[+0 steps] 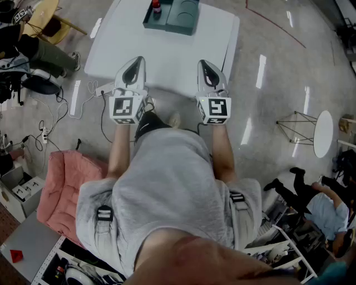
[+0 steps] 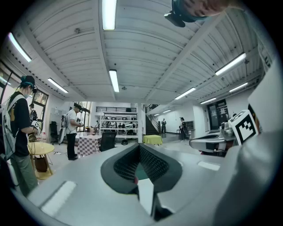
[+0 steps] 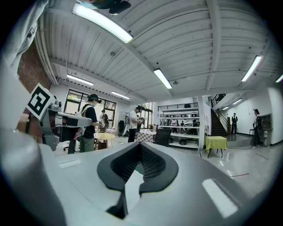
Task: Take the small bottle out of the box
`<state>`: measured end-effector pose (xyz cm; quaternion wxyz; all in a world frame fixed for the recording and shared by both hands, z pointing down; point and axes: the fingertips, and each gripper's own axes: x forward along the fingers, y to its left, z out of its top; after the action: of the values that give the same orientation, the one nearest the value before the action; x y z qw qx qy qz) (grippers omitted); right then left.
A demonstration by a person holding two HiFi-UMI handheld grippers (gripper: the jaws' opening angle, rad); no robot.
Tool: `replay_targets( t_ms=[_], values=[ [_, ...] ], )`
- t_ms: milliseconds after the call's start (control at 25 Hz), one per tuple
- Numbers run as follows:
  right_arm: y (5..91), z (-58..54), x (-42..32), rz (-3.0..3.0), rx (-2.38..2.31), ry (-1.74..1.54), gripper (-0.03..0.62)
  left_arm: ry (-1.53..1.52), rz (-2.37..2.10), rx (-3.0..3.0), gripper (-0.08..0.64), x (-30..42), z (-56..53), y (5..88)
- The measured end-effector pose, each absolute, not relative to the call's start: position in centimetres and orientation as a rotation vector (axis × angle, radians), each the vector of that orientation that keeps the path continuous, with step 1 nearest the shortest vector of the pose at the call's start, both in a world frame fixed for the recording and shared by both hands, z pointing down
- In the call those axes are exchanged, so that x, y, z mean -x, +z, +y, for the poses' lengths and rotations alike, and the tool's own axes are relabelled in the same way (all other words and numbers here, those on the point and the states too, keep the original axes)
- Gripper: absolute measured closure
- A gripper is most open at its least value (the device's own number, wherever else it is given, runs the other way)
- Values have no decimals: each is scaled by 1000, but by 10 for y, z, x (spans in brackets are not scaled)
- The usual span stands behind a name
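The small bottle [image 1: 156,6] seems to stand upright at the left end of the dark green box [image 1: 186,16], which sits at the far end of the white table [image 1: 167,55]; both grippers hover side by side over the near edge, well apart from the box. The left gripper [image 1: 137,61] has its jaws pressed together at the tips with nothing pinched, as the left gripper view confirms [image 2: 139,148]; the right gripper [image 1: 205,63] is likewise closed and empty, its ribbed pads meeting in the right gripper view [image 3: 140,146]. So the task looks not yet begun; 1 gripper must first spread its jaws and reach across the table. Judging by its size, the bottle is probably light and rigid, with a smooth round body that could slip or twist under a loose pinch; it is too small here to tell the material. The body just below the red cap seems the best hold, clear of the box wall; a straight lift should free it.
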<state>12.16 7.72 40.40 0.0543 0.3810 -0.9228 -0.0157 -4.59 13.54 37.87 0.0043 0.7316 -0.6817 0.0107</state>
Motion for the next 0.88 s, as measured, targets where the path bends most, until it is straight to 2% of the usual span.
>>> replay_targets(
  t_ms=[880],
  values=[
    [409, 70, -117, -2838, -1085, -17, 589, 53, -2189, -2237, 549, 48, 136, 383]
  ],
)
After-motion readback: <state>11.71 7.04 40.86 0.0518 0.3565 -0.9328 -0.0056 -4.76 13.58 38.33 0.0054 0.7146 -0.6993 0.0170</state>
